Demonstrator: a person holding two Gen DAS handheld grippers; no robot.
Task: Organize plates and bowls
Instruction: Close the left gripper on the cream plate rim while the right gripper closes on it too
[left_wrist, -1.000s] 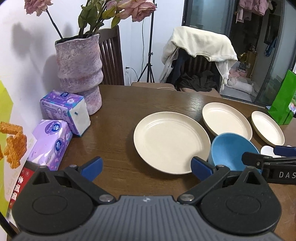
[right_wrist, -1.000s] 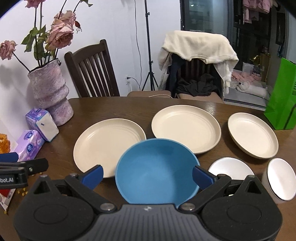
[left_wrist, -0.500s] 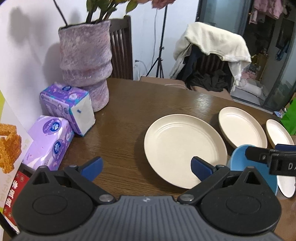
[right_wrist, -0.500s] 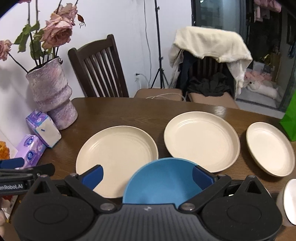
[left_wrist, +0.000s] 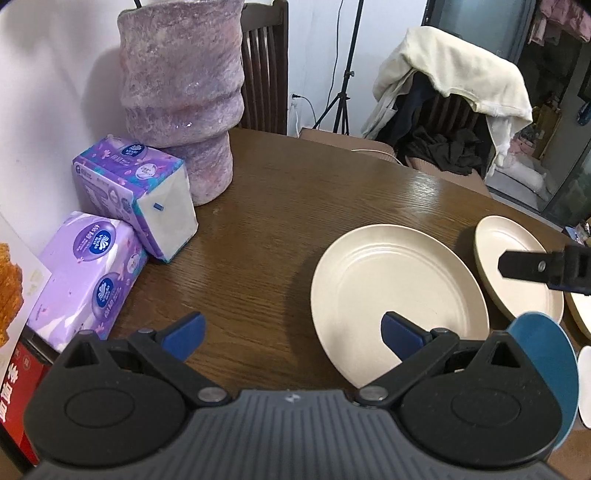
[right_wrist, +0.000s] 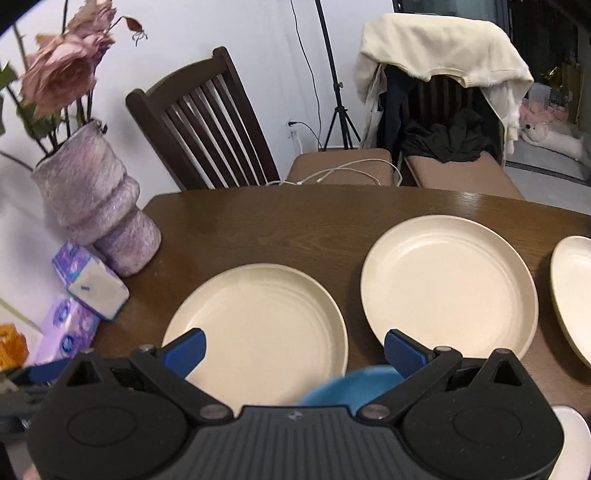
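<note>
The left gripper (left_wrist: 291, 330) hangs with jaws spread wide, nothing between them, over bare wood of the table (left_wrist: 295, 206). The right gripper (right_wrist: 295, 349) is equally released, its fingers apart. Just below and behind its right finger lies the blue bowl (right_wrist: 354, 384), mostly hidden by the body. Ahead of its left finger sits a cream plate (right_wrist: 266, 325); ahead of the right finger, a second plate (right_wrist: 448, 286); a third plate (right_wrist: 574, 288) lies farther right. Beyond, far left, stands a purple vase (right_wrist: 96, 206).
</note>
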